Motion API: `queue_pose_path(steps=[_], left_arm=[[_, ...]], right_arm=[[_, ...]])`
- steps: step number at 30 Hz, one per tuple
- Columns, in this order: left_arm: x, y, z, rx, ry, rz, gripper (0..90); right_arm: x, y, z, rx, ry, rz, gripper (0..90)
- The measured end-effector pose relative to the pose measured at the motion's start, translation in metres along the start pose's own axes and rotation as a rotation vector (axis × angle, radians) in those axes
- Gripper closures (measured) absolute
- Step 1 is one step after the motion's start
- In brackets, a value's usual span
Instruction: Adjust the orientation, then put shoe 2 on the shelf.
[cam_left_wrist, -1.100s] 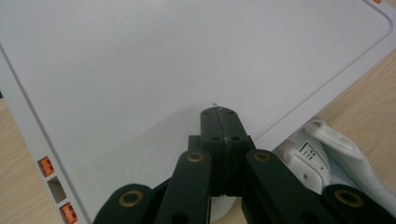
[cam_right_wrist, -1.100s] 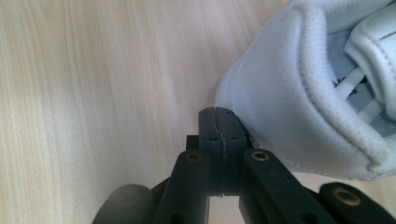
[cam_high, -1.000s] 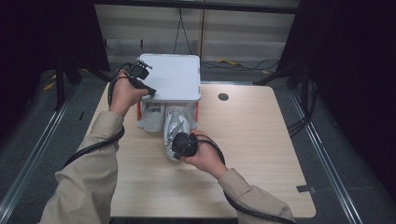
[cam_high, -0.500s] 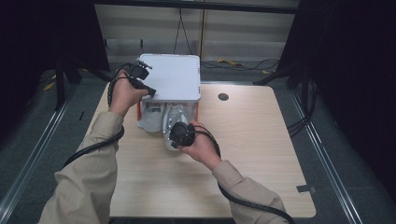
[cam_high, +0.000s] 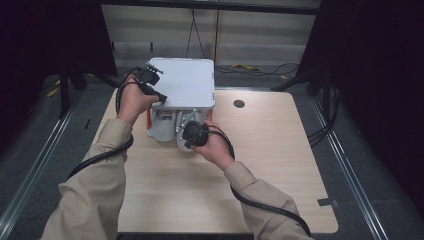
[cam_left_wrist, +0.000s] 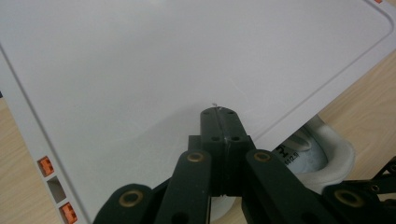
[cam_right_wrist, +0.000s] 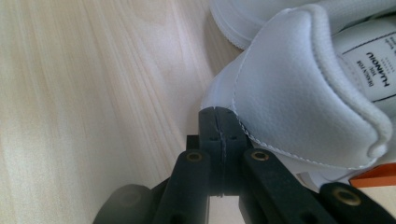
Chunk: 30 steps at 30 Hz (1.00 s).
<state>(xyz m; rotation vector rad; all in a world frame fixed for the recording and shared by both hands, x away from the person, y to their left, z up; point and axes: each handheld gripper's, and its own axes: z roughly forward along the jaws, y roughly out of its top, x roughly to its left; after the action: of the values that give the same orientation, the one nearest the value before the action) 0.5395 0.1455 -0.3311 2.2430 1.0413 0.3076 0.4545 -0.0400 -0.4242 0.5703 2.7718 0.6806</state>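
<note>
A flat white lid (cam_high: 185, 82) stands raised over an orange-edged box at the table's far side. My left gripper (cam_high: 161, 97) is shut, its tips (cam_left_wrist: 218, 112) resting on the lid (cam_left_wrist: 163, 60) near its front left corner. Under the lid lie two white shoes (cam_high: 165, 125). The nearer shoe (cam_right_wrist: 299, 93) shows its padded heel and a printed tongue label. My right gripper (cam_right_wrist: 218, 112) is shut, with its tips against that heel's lower edge. In the high view the right gripper (cam_high: 189, 135) sits at the front of the box. A shoe (cam_left_wrist: 317, 154) peeks out below the lid's edge.
The wooden table (cam_high: 280, 165) spreads wide on the near side and to the right, with a round cable hole (cam_high: 239, 104) at the back. Orange tabs (cam_left_wrist: 45, 165) mark the box's side. Cables trail from both grippers along the person's sleeves.
My right gripper has moved away from the person toward the box, and the shoe in front of it has slid further under the lid. The left gripper has kept still on the lid.
</note>
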Motion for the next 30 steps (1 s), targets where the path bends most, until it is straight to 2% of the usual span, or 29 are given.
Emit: queue_pose_path(steps=[2,6,10,14,21,23,24,29,30], left_arm=[[0.000,0.000,0.000,0.001,-0.001,-0.002,90.0],[-0.001,-0.001,0.000,-0.006,0.005,0.002,90.0],[0.000,-0.002,0.000,-0.014,-0.003,-0.010,90.0],[-0.001,-0.002,0.000,-0.013,0.002,-0.006,90.0],[-0.002,-0.002,0.001,-0.018,0.003,-0.008,90.0],[-0.001,-0.002,0.000,-0.015,0.002,-0.002,90.0],[-0.001,-0.002,0.000,-0.015,0.002,-0.002,90.0],[0.000,-0.002,0.000,-0.019,-0.004,-0.002,90.0],[0.000,-0.002,0.000,-0.015,-0.003,0.004,90.0]], right_arm=[[-0.002,0.001,0.001,-0.014,0.013,0.011,90.0],[-0.006,0.003,0.004,-0.003,-0.004,0.014,90.0],[-0.010,0.004,0.005,-0.012,0.016,0.030,90.0],[-0.011,0.005,0.006,-0.006,-0.009,0.020,90.0],[-0.014,0.011,0.009,0.000,-0.003,0.043,90.0],[-0.015,0.012,0.011,-0.004,-0.016,0.040,90.0],[-0.017,0.013,0.012,-0.001,-0.025,0.024,90.0],[-0.021,0.015,0.015,-0.013,-0.015,0.059,90.0],[-0.022,0.015,0.017,-0.015,-0.026,0.052,90.0]])
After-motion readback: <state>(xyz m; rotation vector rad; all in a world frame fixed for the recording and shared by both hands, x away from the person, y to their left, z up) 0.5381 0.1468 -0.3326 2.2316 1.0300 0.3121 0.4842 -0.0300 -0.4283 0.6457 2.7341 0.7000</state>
